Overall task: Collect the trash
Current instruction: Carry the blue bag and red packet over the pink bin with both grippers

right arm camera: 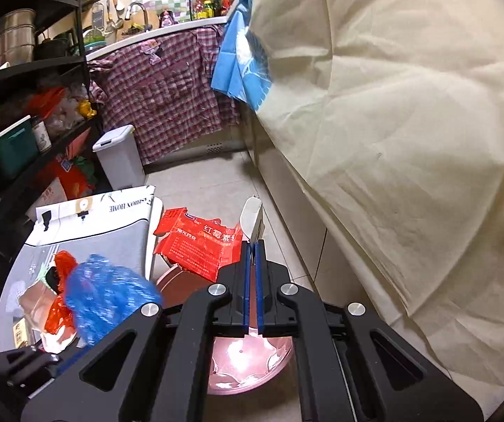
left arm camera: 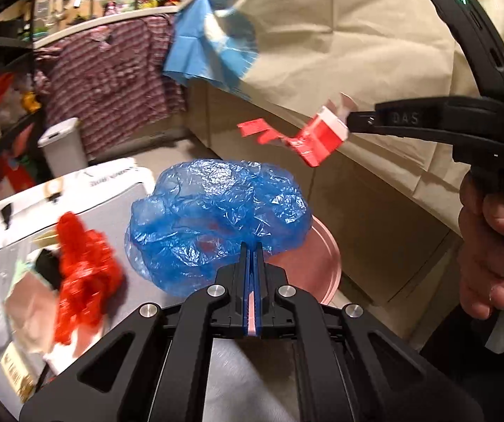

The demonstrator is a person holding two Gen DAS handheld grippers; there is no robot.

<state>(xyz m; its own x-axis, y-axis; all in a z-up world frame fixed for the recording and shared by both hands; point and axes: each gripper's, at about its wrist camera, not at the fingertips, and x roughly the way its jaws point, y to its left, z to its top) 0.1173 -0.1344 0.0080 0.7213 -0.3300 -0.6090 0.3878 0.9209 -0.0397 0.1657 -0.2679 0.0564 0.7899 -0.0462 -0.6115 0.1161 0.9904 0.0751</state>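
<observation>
My left gripper is shut on a crumpled blue plastic bag and holds it above a pink basin. The bag also shows blurred in the right wrist view. My right gripper is shut on a torn red and white carton, held over the pink basin. In the left wrist view the right gripper holds that carton up to the right of the blue bag. A red plastic bag and paper scraps lie on a grey surface at the left.
A beige cloth covers the counter on the right. A white lidded bin stands on the tiled floor by a hanging plaid shirt. Black shelves with pots and boxes line the left side.
</observation>
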